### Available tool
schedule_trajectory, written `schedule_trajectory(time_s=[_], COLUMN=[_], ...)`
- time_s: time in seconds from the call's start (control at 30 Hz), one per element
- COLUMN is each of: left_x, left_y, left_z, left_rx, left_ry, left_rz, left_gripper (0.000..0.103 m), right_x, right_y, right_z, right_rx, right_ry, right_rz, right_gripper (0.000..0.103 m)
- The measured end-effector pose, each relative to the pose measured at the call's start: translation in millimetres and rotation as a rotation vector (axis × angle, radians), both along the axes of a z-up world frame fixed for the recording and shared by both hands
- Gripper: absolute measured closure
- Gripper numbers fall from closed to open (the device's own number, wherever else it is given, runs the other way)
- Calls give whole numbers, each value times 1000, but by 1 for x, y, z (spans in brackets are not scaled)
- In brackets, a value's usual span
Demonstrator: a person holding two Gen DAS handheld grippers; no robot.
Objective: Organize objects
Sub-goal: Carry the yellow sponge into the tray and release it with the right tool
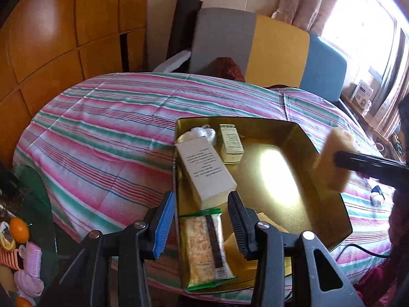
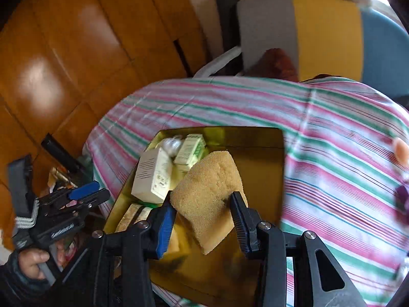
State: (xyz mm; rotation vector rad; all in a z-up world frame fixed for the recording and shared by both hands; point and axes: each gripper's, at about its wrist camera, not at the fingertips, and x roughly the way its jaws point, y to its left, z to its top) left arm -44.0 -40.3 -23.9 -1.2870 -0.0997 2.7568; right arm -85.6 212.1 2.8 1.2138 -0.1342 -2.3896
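Observation:
A gold tin box (image 1: 329, 186) lies on the striped cloth. Inside it are a white carton (image 1: 204, 168), a small green-and-white carton (image 1: 231, 143), a clear plastic wad (image 1: 202, 131) and a wrapped cracker bar (image 1: 204, 248). My left gripper (image 1: 198, 226) is open and empty, low over the cracker bar at the box's near left. My right gripper (image 2: 202, 220) is shut on a tan sponge (image 2: 212, 199) and holds it above the box (image 2: 271, 176). In the left wrist view the sponge (image 1: 332, 163) hangs over the box's right wall.
A striped cloth (image 1: 107, 138) covers the round table. A grey, yellow and blue chair back (image 1: 276, 48) stands behind it. Oranges and pink items (image 1: 20, 232) lie on a low surface at the left. Small items (image 1: 377, 197) lie on the cloth at the right.

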Motion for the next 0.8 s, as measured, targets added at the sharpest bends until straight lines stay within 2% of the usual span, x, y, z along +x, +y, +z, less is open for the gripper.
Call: schedule_trajectory(time_s=[0.27,0.57,0.63,0.7,0.8], left_x=[5,3,2,2,3], left_y=[-23,-40,-42,-43,-43], left_z=[-9,-20,-22,-22,-21], left_rx=[31,62,64,69,70], left_ry=[-15,-36,-38,-38,-34], left_rz=[36,70,74,78,81], left_gripper=[60,60,60,60,60], right_x=[-43,-64,-65,-63,-55], right_y=[-64,-105,-106,-104,-96], right_z=[-40,-67,-67,-63,-49], right_rx=[103,187,161,127,73], right_ry=[-120,-160,-162,-158,-126], right_rz=[59,91,93,94,80], right_gripper=[60,54,50,34,25])
